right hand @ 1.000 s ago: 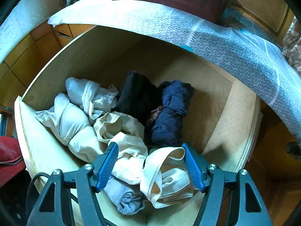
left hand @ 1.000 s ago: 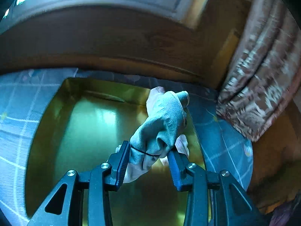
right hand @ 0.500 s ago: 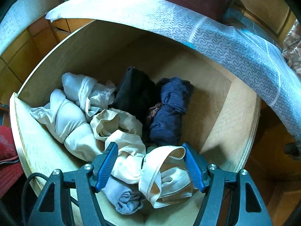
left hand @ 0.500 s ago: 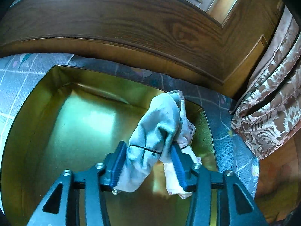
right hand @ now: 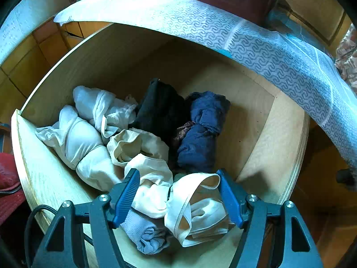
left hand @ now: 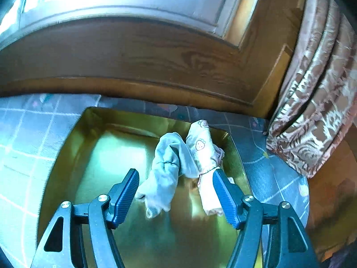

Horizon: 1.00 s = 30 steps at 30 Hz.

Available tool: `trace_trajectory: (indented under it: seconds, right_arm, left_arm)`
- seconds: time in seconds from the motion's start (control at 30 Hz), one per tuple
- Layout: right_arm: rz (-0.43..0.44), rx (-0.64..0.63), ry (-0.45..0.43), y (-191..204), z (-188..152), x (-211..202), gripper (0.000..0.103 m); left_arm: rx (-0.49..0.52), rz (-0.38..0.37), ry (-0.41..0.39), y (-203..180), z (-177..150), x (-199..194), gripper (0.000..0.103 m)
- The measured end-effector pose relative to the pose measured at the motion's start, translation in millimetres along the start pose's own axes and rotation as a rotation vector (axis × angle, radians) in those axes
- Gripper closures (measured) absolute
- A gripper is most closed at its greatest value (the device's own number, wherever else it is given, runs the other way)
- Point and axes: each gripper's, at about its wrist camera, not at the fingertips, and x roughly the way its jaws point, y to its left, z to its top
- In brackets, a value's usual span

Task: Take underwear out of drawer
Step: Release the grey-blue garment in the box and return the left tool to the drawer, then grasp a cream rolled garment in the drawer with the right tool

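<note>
In the left wrist view a grey-green underwear (left hand: 166, 172) lies in a gold tray (left hand: 89, 118), against a pink printed underwear (left hand: 202, 149). My left gripper (left hand: 175, 174) straddles the grey piece with its jaws opening; neither pad presses on it. In the right wrist view the wooden drawer (right hand: 267, 156) stands pulled out with several rolled pieces inside: white rolls (right hand: 84, 143), a black one (right hand: 160, 109), a navy one (right hand: 200, 134), a blue-grey one (right hand: 145, 232). My right gripper (right hand: 177, 174) hangs open over a cream underwear (right hand: 194, 203) at the drawer's front.
The tray sits on a grey checked cloth (left hand: 29, 138) in front of a dark wooden panel (left hand: 133, 55); a patterned curtain (left hand: 312, 111) hangs at the right. A white patterned cloth (right hand: 256, 44) drapes over the drawer's far edge. Red fabric (right hand: 9, 178) lies left of the drawer.
My left gripper's jaws have spread and let go of the grey-green underwear, which now rests in the tray beside the pink piece. The right gripper has stayed where it was.
</note>
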Motion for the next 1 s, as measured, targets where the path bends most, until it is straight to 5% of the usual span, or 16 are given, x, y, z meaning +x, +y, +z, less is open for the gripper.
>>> trace_trajectory:
  seconds: [0.4, 0.57, 0.77, 1.0]
  right_arm:
    - [0.002, -0.012, 0.010, 1, 0, 2, 0.029]
    - [0.011, -0.059, 0.076, 5, 1, 7, 0.028]
    - [0.068, -0.072, 0.128, -3, 2, 7, 0.032]
    - [0.047, -0.072, 0.171, -16, 7, 2, 0.036]
  left_arm:
    - [0.268, -0.008, -0.093, -15, -80, -108, 0.034]
    - [0.424, 0.015, -0.034, -12, -140, -134, 0.034]
    - [0.476, -0.003, 0.044, -2, -206, -146, 0.034]
    - [0.541, 0.032, 0.229, 0, -275, -111, 0.034]
